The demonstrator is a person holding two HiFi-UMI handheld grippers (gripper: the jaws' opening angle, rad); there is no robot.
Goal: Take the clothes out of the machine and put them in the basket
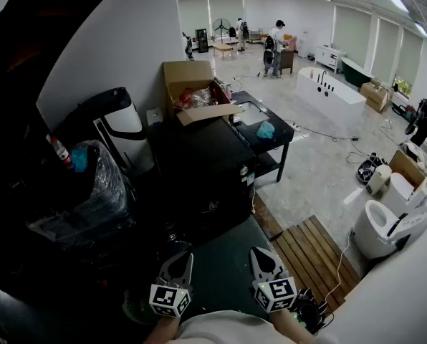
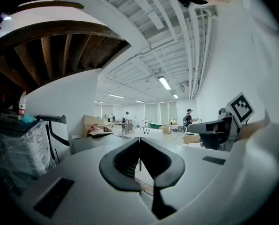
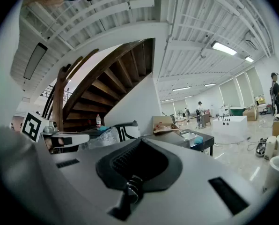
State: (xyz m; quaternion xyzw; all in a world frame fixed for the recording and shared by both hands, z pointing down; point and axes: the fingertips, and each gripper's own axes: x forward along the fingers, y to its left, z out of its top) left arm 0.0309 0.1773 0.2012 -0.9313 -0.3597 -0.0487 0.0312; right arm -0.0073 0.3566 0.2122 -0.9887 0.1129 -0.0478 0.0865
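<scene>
Both grippers are held level at the bottom of the head view, side by side over a dark floor. My left gripper is shut with nothing between its jaws. My right gripper is shut and empty too. A black box-shaped machine stands ahead of them, against the white wall. I cannot see its door, any clothes in it, or a basket. Each gripper shows in the other's view: the right gripper at the right, the left gripper at the left.
A plastic-wrapped bundle with a bottle sits at the left. An open cardboard box and a black table with a blue cloth lie beyond the machine. A wooden pallet and toilets are at the right. People stand far off.
</scene>
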